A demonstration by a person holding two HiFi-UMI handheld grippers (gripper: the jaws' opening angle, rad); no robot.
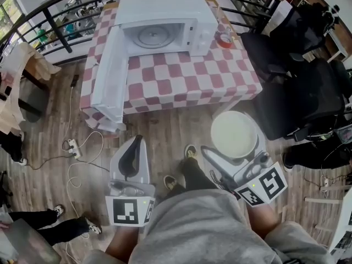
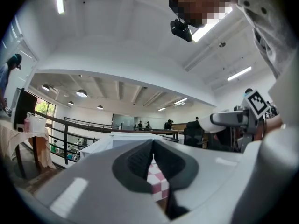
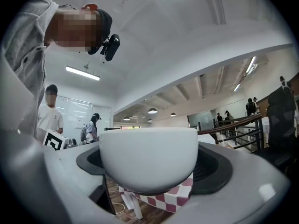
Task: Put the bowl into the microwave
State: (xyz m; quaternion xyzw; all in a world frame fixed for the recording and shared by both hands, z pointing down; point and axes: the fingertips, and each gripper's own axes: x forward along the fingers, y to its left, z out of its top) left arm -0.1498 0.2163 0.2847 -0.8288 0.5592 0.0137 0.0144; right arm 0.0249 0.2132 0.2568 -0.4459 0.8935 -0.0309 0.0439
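Observation:
A white bowl (image 1: pixel 235 135) hangs over the wooden floor in front of the table, gripped at its near rim by my right gripper (image 1: pixel 240 159). In the right gripper view the bowl (image 3: pixel 149 157) fills the space between the jaws of the right gripper (image 3: pixel 149 171). The white microwave (image 1: pixel 165 23) stands at the far side of the checkered table (image 1: pixel 187 81). Its door (image 1: pixel 110 76) swings wide open to the left, showing the glass turntable (image 1: pixel 154 36). My left gripper (image 1: pixel 133 147) is shut and empty, low at the left, pointing toward the table (image 2: pixel 156 178).
A red tape roll (image 1: pixel 224 39) lies on the table right of the microwave. Black office chairs (image 1: pixel 308 92) crowd the right side. A power strip and cables (image 1: pixel 74 147) lie on the floor at the left. A railing (image 1: pixel 66 15) runs behind the table.

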